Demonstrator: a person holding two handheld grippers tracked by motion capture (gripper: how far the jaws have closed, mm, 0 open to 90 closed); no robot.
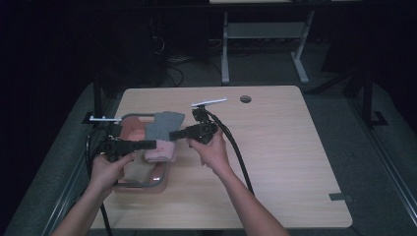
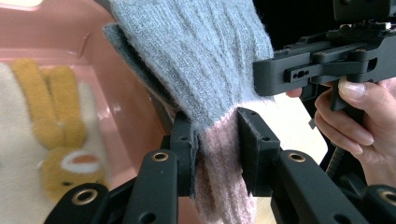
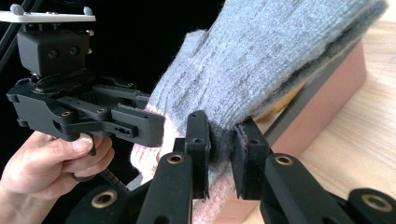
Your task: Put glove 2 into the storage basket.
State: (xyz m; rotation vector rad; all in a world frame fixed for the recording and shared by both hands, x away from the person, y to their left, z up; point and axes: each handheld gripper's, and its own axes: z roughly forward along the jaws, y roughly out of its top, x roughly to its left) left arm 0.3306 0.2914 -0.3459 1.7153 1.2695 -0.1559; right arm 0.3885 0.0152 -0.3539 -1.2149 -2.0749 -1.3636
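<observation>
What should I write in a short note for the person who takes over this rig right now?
Left claw: shut on the pink end of the grey and pink sock.
Right claw: shut on the same sock, on its grey part near the pink.
Sock: held up between both claws, above the pink bin at the left of the table.
In the bin: a cream cloth with a yellow rabbit toy.
Done: sock is gripped by both claws and lifted.
Left: probably folding it or laying it down; I cannot tell where it should go.
</observation>
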